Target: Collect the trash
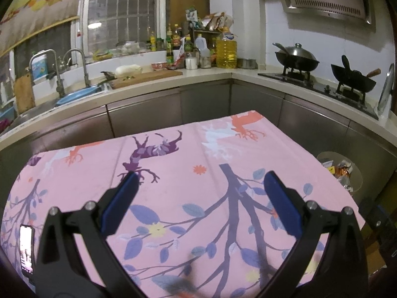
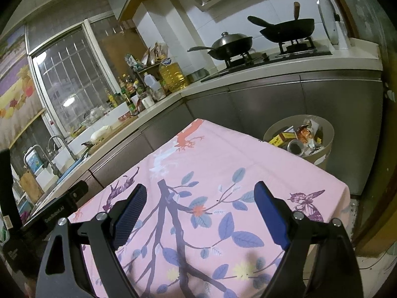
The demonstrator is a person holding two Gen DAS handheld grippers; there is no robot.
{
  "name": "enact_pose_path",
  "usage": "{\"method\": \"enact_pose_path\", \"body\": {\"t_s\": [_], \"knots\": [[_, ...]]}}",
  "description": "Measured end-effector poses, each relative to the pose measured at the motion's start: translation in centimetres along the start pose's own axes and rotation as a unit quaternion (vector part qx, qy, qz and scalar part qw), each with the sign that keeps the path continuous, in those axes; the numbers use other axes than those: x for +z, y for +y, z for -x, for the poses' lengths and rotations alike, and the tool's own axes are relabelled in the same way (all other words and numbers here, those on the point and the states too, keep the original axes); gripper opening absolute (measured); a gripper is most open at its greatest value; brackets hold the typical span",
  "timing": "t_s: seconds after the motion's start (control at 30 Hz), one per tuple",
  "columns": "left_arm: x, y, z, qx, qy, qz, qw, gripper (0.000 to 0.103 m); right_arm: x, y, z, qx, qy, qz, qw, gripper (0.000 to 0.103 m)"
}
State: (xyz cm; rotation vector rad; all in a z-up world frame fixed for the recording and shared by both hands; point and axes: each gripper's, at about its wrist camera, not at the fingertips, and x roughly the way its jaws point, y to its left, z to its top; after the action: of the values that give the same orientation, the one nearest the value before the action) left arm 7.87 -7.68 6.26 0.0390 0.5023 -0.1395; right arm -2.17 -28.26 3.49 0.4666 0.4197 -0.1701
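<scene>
both grippers are spread wide with nothing between the blue pads. the left gripper hangs over the pink cloth, tipped down at it, and the right gripper does the same nearer the cloth's right edge. i judge they are held apart and empty because nothing is left on the cloth to pick up: it shows only its printed branches and leaves.

the trash lies in the bin on the floor just past the table's far right corner, against the cabinets. from the right fingers it is ahead and to the right, well apart; from the left fingers the bin is far off to the right, beyond the table edge. a phone lies at the cloth's left edge, beside the left gripper's left finger. i read the task as about finished.
</scene>
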Motion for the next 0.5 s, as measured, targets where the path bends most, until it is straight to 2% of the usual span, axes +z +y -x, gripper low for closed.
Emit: {"method": "enact_pose_path", "body": {"t_s": [0.3, 0.5], "knots": [[-0.03, -0.58, 0.28, 0.003, -0.002, -0.017, 0.9998, 0.097, -0.49, -0.37, 0.64, -0.025, -0.014, -0.010, 1.000, 0.090], [-0.04, -0.53, 0.50, -0.015, -0.004, -0.014, 0.9998, 0.097, -0.51, -0.70, 0.59, -0.032, -0.012, -0.012, 0.999, 0.092]]}}
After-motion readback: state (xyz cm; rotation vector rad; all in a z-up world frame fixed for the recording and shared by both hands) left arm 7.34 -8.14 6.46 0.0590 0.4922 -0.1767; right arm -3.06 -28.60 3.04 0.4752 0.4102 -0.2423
